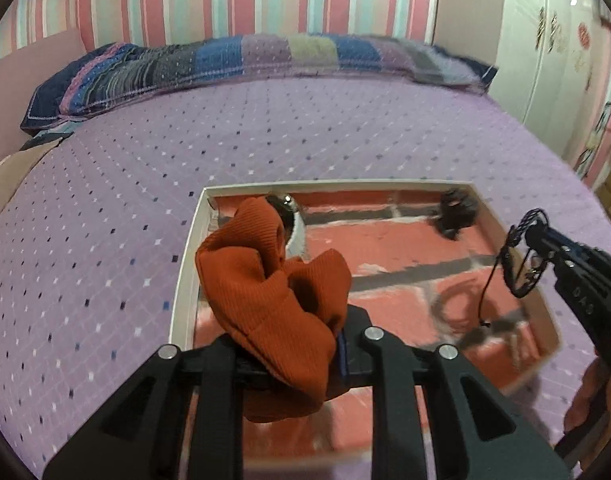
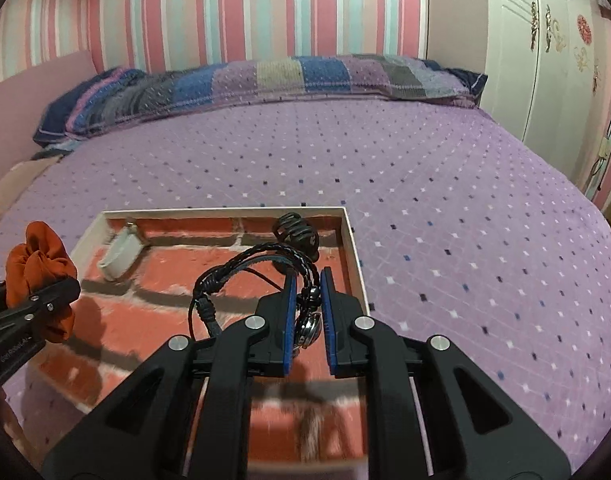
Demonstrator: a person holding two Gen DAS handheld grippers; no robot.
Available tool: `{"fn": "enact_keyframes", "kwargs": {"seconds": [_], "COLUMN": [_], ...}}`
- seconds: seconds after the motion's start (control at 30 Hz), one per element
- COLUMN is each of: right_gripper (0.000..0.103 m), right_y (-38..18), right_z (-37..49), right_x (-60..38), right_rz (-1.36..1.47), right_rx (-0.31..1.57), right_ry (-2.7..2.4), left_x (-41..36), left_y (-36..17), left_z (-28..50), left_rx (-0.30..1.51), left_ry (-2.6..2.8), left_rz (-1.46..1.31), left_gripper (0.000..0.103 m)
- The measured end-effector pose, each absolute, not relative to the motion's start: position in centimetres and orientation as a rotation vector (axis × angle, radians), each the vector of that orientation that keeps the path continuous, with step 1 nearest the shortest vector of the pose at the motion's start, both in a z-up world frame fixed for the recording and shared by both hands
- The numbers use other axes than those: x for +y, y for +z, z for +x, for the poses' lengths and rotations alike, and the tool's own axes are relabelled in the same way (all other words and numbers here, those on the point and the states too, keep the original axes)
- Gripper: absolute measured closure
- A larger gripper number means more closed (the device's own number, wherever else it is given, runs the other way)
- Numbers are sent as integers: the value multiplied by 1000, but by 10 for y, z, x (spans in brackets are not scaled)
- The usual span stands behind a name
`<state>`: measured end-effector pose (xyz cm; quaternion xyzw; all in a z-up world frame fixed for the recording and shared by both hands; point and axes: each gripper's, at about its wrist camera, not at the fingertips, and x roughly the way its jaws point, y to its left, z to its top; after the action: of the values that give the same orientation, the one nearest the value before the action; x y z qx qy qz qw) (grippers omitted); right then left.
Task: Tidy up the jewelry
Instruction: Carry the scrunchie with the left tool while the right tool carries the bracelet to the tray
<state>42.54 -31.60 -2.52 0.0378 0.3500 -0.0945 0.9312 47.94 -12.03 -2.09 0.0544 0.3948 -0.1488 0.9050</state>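
purple quilted bedspread (image 2: 445, 200) covers the bed, striped pink and teal wall (image 2: 245, 8) behind, patchwork pillow (image 2: 265, 76) along the headboard side, white wardrobe (image 2: 545, 60) off to the right.

shallow white-rimmed tray (image 2: 347, 240) with a brick-print lining lies on the bedspread, directly under and ahead of both claws.

right gripper (image 2: 308, 304): jaws nearly together, blue pads clamped on a black braided cord bracelet (image 2: 261, 254). bracelet loop arcs up and to the left of the fingertips; a thin cord tail hangs below the loop; a metallic charm sits between the pads. held above the tray lining, not touching it.

left gripper (image 1: 301, 344): jaws narrow, clamped on an orange ribbed scrunchie (image 1: 265, 292), which bulges up ahead of the fingers and hides the fingertips. held over the tray's near-left part.

beyond the right claw, at the tray's far rim: a black coiled hair tie (image 2: 297, 234). ahead-left of it, near the far-left corner: a white bangle-like piece (image 2: 119, 256), tilted against the lining, exact type unclear.

near-right tray region in the left wrist view is motion-blurred; contents not readable.
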Motion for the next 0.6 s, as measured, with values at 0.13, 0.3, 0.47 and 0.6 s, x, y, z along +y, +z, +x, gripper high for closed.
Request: {"fn": "enact_keyframes", "kwargs": {"seconds": [0.13, 0.3, 0.47, 0.6], "right_gripper": [90, 90, 90, 90], "right_y": [-42, -55, -66, -72], "right_z": [447, 468, 485, 492], "right_x": [-320, -327, -330, -333], "right_rz": [104, 121, 137, 141], "right_rx": [770, 826, 894, 932], "right_ry": [-202, -215, -205, -219], "left_x": [-124, -127, -130, -131], "left_y": [-40, -54, -62, -64], "left_z": [505, 530, 538, 546], "left_rx": [860, 908, 939, 977], "left_ry": [-287, -266, -263, -271], "left_rz": [114, 108, 117, 103], "left_gripper": [82, 81, 79, 76]}}
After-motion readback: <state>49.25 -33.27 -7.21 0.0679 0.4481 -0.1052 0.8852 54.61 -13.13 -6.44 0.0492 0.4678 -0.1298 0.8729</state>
